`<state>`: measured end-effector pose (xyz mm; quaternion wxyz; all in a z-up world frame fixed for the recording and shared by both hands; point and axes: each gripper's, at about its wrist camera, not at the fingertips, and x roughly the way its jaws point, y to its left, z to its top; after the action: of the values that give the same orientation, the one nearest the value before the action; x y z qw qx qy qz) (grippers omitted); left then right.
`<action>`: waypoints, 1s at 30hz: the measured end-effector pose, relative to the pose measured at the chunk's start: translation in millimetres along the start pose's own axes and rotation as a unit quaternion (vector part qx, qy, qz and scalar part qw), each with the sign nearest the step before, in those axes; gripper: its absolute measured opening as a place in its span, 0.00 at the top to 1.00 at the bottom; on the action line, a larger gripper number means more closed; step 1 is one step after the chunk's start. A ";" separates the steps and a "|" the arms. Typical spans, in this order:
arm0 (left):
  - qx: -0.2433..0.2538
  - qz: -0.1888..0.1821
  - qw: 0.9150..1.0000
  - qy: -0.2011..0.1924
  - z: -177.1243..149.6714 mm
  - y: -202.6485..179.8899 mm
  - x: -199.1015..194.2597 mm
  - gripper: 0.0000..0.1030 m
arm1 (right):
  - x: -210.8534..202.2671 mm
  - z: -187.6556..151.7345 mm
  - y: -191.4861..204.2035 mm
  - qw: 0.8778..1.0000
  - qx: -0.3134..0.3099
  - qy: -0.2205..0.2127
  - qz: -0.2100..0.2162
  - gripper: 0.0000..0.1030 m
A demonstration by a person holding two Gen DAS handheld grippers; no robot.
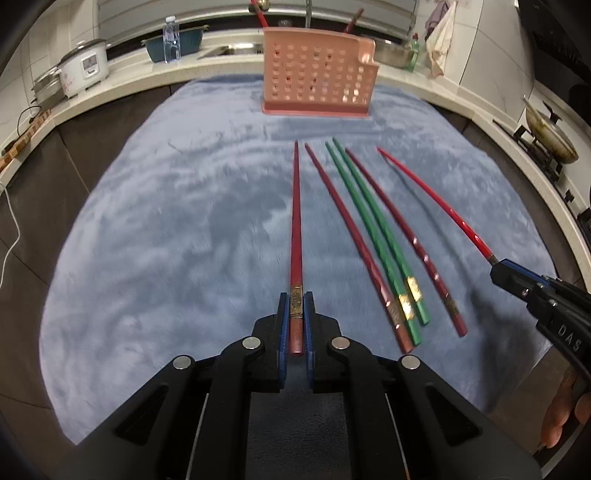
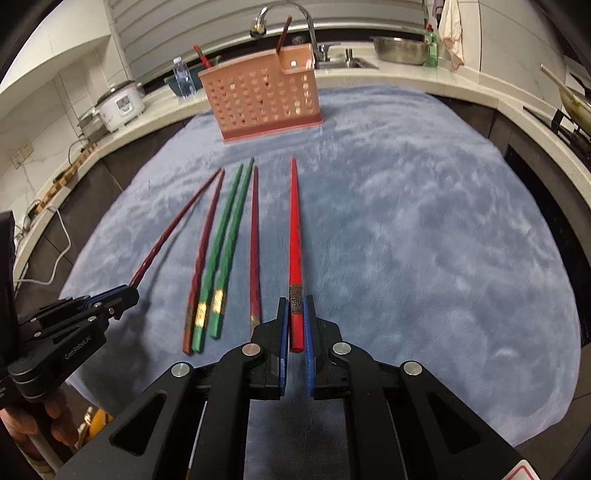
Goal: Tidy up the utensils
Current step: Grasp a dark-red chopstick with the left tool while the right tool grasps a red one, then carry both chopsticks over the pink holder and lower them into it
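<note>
My left gripper (image 1: 296, 297) is shut on a dark red chopstick (image 1: 296, 221) near its thick end; it also shows in the right wrist view (image 2: 127, 291), holding that chopstick (image 2: 177, 225) above the cloth. My right gripper (image 2: 296, 301) is shut on a bright red chopstick (image 2: 294, 229); it also shows in the left wrist view (image 1: 496, 264) with its chopstick (image 1: 436, 199). Two green chopsticks (image 1: 373, 236) and two dark red ones (image 1: 351, 240) lie on the blue cloth (image 1: 166, 221) between the grippers. A pink perforated holder (image 1: 317, 79) stands at the cloth's far edge with chopsticks in it.
A counter runs behind the cloth with a rice cooker (image 1: 83, 66), water bottle (image 1: 171, 40), sink and faucet (image 2: 284, 18), a steel bowl (image 2: 399, 50) and dish soap (image 2: 430, 46). A wok on a stove (image 1: 550, 136) sits at the right. A white cable (image 1: 11, 221) hangs left.
</note>
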<state>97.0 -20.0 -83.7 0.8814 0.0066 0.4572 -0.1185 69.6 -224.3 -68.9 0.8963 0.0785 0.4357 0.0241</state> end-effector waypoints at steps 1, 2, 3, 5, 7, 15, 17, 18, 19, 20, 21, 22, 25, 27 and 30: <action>-0.003 -0.002 1.000 -0.005 3.6 1.6 -4.5 0.93 | -4.4 4.7 -0.2 1.000 0.000 -0.007 0.000 0.93; -0.004 -0.004 1.000 -0.009 6.0 2.4 -7.5 0.93 | -7.8 8.0 0.1 1.000 0.000 -0.012 0.000 0.93; -0.006 -0.005 1.000 -0.014 9.5 3.2 -11.8 0.93 | -12.3 13.2 -0.2 1.000 0.000 -0.019 0.002 0.93; -0.007 -0.009 1.000 -0.024 16.5 4.5 -19.5 0.93 | -19.8 21.8 -0.2 1.000 0.000 -0.031 0.002 0.93; -0.009 -0.011 0.999 -0.035 24.0 6.3 -27.4 0.93 | -28.0 32.5 -0.2 0.999 -0.002 -0.044 0.002 0.93; -0.008 -0.012 0.995 -0.094 66.6 11.2 -56.6 0.93 | -52.9 74.9 -1.1 0.996 0.004 -0.089 0.015 0.93; -0.010 -0.010 0.994 -0.112 79.2 12.5 -62.4 0.93 | -58.1 85.0 -2.4 0.995 0.008 -0.099 0.020 0.93; -0.011 -0.010 0.993 -0.120 85.5 13.3 -64.8 0.93 | -59.9 89.5 -2.5 0.994 0.009 -0.104 0.022 0.93; -0.012 -0.009 0.992 -0.128 92.5 14.4 -66.8 0.93 | -61.7 94.0 -2.8 0.994 0.010 -0.108 0.023 0.93; -0.013 -0.008 0.991 -0.133 97.9 15.4 -68.2 0.94 | -63.6 99.0 -3.1 0.993 0.010 -0.114 0.023 0.93; -0.013 -0.008 0.990 -0.139 103.3 15.9 -70.0 0.94 | -65.7 105.0 -3.2 0.992 0.008 -0.121 0.023 0.93; -0.015 -0.006 0.989 -0.147 111.6 17.0 -71.7 0.94 | -67.9 111.9 -3.7 0.991 0.008 -0.128 0.022 0.93; -0.017 -0.004 0.987 -0.163 129.2 20.7 -75.7 0.94 | -72.5 128.9 -5.5 0.989 0.010 -0.145 0.025 0.93; -0.018 0.000 0.985 -0.174 144.0 23.8 -78.4 0.94 | -76.1 141.5 -6.4 0.987 0.012 -0.156 0.029 0.93; -0.023 0.001 0.981 -0.193 167.2 28.4 -85.2 0.94 | -81.7 160.1 -6.9 0.984 0.010 -0.175 0.032 0.93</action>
<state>190.4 4.8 79.6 0.9530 -0.0359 0.2814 -0.1061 144.5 -259.4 90.8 0.9565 0.1043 0.2701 0.0348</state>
